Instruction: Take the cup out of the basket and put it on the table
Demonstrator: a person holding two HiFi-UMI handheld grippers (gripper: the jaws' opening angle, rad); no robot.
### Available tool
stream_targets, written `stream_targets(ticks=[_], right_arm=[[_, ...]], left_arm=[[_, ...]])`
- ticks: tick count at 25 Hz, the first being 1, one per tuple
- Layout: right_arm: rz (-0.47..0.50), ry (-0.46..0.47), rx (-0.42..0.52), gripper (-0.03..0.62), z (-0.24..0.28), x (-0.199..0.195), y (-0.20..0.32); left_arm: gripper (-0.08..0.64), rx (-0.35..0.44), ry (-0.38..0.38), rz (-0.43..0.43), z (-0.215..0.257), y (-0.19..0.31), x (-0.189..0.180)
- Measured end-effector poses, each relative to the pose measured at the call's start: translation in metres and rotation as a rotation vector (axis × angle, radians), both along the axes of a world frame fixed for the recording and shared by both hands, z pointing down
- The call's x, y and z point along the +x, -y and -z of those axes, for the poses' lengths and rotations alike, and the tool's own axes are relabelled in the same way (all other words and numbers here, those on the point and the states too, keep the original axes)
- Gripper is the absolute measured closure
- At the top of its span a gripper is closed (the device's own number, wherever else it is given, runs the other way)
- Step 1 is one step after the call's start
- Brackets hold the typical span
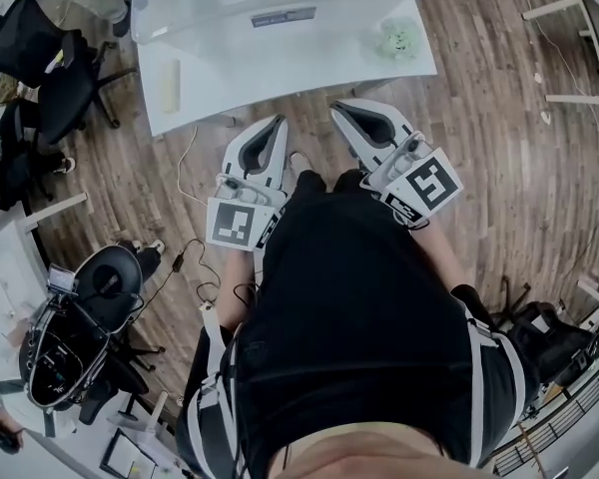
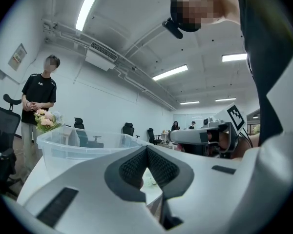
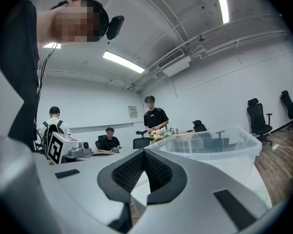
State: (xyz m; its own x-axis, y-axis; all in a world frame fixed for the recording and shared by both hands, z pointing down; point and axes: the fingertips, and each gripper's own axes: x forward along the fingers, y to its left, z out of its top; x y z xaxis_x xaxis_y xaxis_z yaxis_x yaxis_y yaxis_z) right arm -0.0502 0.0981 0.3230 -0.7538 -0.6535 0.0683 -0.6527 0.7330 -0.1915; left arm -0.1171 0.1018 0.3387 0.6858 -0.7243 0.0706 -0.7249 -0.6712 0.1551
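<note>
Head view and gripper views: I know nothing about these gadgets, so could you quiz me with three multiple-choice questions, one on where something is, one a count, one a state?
1. Where does the clear bin stand?
A) on the white table
B) on the wooden floor
C) on a black chair

2. How many grippers show in the head view?
A) one
B) two
C) three

3. How do the jaws of the left gripper and the right gripper stand?
A) both wide apart
B) one shut, one apart
C) both shut, nothing between them

Answers:
1 A: the bin rests on the tabletop ahead of the person.
2 B: one is held at each side.
3 C: each gripper view shows its pads meeting, with nothing between them.
</note>
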Motion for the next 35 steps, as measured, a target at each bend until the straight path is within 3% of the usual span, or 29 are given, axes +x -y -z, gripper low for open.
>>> stream_targets(ticks=[9, 18, 35], right_arm=[[-0.028, -0.018, -0.020, 0.574, -0.004, -0.011, 0.016], [-0.004, -0.008, -0.011, 0.574, -0.006, -0.011, 0.046], [0.042, 0.035, 0.005, 0.574, -0.001, 0.034, 0.142]], left_arm=[[0.540, -0.023, -0.008, -0.029, -0.008, 0.020, -0.012], [0.540, -0.034, -0.008, 0.002, -0.014, 0.044, -0.013], [0.540, -0.014, 0.014, 0.032, 0.000, 0.134, 0.039]])
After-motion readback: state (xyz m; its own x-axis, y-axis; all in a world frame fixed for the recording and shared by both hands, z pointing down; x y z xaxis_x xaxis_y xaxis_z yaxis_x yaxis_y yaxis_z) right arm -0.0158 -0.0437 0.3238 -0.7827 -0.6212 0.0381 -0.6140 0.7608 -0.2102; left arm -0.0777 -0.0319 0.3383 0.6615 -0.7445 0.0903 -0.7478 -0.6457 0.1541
